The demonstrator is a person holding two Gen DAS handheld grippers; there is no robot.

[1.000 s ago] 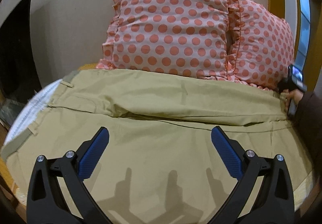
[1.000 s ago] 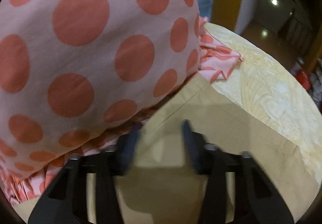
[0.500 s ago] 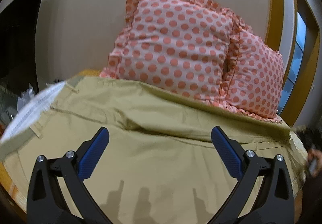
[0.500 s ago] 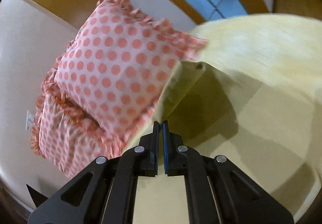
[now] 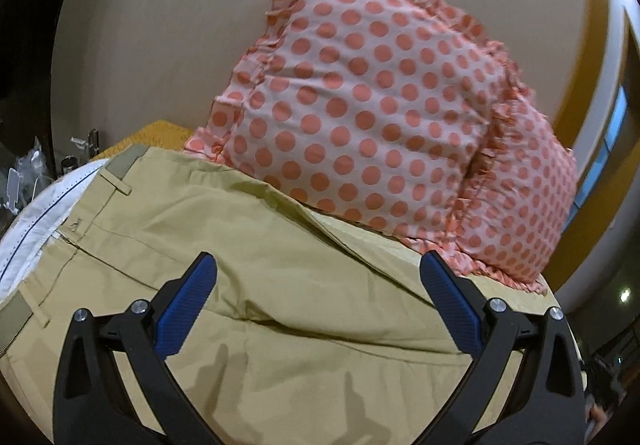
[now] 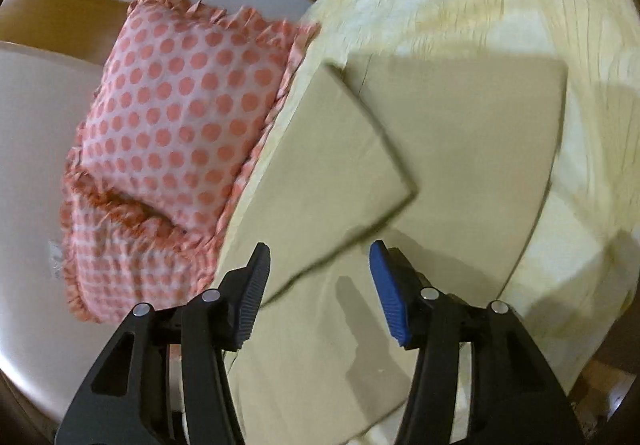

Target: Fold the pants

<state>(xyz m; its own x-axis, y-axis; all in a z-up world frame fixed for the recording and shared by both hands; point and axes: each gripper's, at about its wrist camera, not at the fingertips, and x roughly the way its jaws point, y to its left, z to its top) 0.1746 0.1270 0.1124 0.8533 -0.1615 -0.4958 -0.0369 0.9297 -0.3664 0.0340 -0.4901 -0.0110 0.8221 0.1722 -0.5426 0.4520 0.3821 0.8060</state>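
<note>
Khaki pants point(image 5: 280, 277) lie spread on the bed, waistband with white lining at the left point(image 5: 44, 213). My left gripper point(image 5: 316, 277) is open and empty, hovering over the seat of the pants. In the right wrist view the two pant legs point(image 6: 460, 165) lie flat, one leg end point(image 6: 332, 173) overlapping the other at an angle. My right gripper point(image 6: 318, 269) is open and empty above the edge of the upper leg.
Two pink polka-dot pillows point(image 5: 368, 117) lean on the beige wall behind the pants; they also show at left in the right wrist view point(image 6: 168, 133). A pale yellow bedspread point(image 6: 500, 5) extends past the leg ends. Small clutter point(image 5: 24, 173) sits off the bed's left side.
My right gripper was shut on a pant leg half a second ago; it has opened, let the leg drop flat and pulled back. My left gripper stayed open and shifted left.
</note>
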